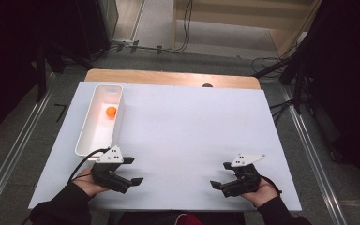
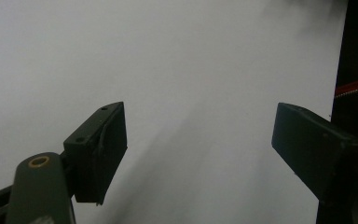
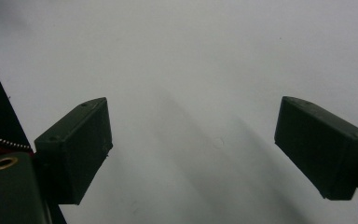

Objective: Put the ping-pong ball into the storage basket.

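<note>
An orange ball [image 1: 111,111] lies inside a long white bin [image 1: 88,136] at the left of the white table top [image 1: 192,126]. My left gripper [image 1: 132,169] rests near the table's front edge, just below the bin's near end, pointing right with its jaws apart and nothing between them. My right gripper [image 1: 220,175] sits near the front right, pointing left, jaws also apart and empty. In the left gripper view the left gripper [image 2: 198,140] frames bare white surface. The right gripper view has the right gripper [image 3: 191,144] over the same plain surface.
A wooden strip [image 1: 168,77] runs along the table's far edge with a small dark knob [image 1: 207,85] on it. Cables [image 1: 183,33] lie on the floor beyond. Metal rails [image 1: 316,164] flank the table. Dark stands [image 1: 295,70] rise at the back right.
</note>
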Available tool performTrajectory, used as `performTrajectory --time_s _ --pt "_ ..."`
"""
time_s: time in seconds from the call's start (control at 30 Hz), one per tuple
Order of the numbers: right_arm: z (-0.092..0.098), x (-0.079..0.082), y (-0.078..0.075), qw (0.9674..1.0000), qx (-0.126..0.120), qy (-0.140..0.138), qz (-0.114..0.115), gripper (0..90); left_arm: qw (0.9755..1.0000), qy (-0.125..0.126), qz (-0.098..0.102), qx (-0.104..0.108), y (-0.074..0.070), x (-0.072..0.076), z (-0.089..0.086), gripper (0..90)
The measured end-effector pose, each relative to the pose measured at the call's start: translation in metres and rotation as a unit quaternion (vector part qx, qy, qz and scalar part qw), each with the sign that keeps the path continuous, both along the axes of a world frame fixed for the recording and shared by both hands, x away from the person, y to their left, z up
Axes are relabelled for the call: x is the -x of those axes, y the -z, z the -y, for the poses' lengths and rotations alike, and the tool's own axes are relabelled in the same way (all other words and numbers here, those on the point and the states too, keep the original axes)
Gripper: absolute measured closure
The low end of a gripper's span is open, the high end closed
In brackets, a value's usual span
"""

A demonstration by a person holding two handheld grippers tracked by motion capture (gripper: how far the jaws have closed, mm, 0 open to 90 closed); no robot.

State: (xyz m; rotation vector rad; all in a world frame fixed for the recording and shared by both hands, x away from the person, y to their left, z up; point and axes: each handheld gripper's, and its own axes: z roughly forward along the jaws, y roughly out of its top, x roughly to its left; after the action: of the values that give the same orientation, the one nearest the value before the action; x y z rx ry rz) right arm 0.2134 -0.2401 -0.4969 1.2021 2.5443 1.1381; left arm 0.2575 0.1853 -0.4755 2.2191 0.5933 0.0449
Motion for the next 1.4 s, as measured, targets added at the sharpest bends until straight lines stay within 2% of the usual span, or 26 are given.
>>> performTrajectory --time_s 0.6,1.4 --pt "0.0 0.0 0.0 1.0 0.0 0.0 -0.001 9.8 0.9999 0.009 -0.007 0.002 0.002 0.009 -0.011 18.5" --pt "0.0 0.0 0.001 1.0 0.003 -0.001 -0.002 9.8 0.9999 0.008 -0.009 -0.003 0.003 0.008 -0.012 18.4"
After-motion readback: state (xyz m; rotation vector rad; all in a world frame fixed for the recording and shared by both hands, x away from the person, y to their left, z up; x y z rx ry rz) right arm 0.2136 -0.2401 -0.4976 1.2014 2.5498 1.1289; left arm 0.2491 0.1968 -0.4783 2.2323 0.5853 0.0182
